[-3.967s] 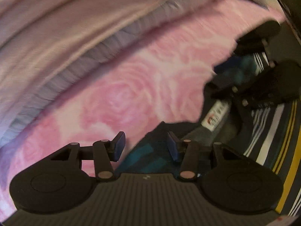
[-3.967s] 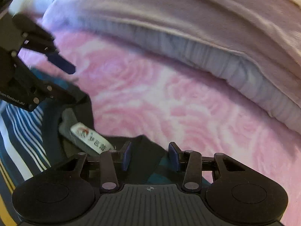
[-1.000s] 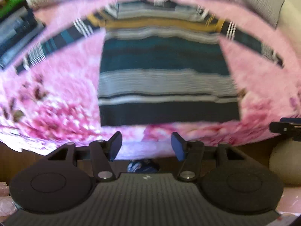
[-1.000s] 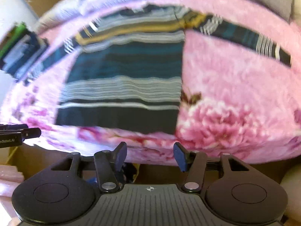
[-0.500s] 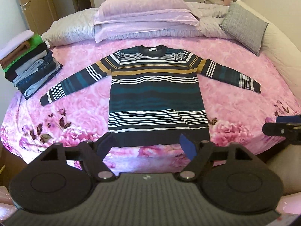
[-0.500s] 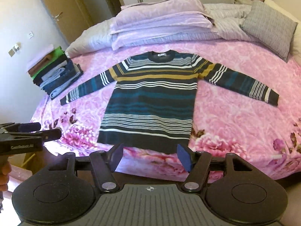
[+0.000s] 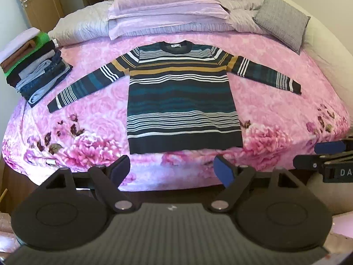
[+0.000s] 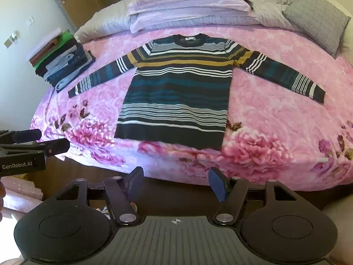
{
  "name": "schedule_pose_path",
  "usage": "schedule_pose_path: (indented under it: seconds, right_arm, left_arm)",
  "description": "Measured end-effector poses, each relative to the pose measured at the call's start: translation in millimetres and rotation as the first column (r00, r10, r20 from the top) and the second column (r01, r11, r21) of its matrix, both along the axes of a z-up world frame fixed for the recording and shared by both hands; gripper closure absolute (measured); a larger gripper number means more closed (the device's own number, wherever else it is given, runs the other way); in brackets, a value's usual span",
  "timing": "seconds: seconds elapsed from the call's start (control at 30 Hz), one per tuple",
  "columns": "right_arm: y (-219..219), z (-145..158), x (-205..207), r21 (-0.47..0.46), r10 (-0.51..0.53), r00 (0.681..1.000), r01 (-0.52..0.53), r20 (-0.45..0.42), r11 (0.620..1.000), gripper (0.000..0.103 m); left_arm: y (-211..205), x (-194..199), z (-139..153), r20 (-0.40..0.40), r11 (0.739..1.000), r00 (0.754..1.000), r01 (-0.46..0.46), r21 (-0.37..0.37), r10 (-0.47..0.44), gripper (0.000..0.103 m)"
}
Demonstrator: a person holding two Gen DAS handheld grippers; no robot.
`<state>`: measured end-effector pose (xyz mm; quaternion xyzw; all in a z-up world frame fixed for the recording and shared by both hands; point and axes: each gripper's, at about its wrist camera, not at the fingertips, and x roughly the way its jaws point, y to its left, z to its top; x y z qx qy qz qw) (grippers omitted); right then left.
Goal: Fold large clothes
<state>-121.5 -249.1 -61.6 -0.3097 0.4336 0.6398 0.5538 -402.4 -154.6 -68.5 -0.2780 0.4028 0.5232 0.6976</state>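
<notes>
So far the sweater (image 7: 184, 101) only lies flat on the bed (image 7: 275, 110), sleeves spread — every fold remains, with the left gripper (image 7: 172, 170) opening and the right gripper (image 8: 175, 182) apart, both empty.

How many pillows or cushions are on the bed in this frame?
3: two lilac pillows stacked at the head of the bed behind the striped sweater, and one grey cushion at the right corner. Others may be hidden under the rumpled bedding.
</notes>
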Motion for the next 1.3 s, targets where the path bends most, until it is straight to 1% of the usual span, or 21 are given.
schedule_pose_path:
  seconds: [0.3,0.8,1.3]
  right_arm:
    - [-5,-8,-6,-0.033,-0.003,1.000,0.004,0.015,0.999,0.041]
    - [-8,-6,-5,-0.025,-0.004,1.000,0.005,0.020,1.000,0.041]
    - [-8,-3,6,-0.021,-0.020,1.000,0.020,0.013,1.000,0.041]
  left_arm:
    - [-9,0,-2,0.000,1.000,1.000,0.000,-0.008,0.000,0.023]
    - [-13,5,-2,-0.002,1.000,1.000,0.002,-0.004,-0.002,0.023]
    - [-10,12,2,0.001,1.000,1.000,0.006,0.003,-0.006,0.023]
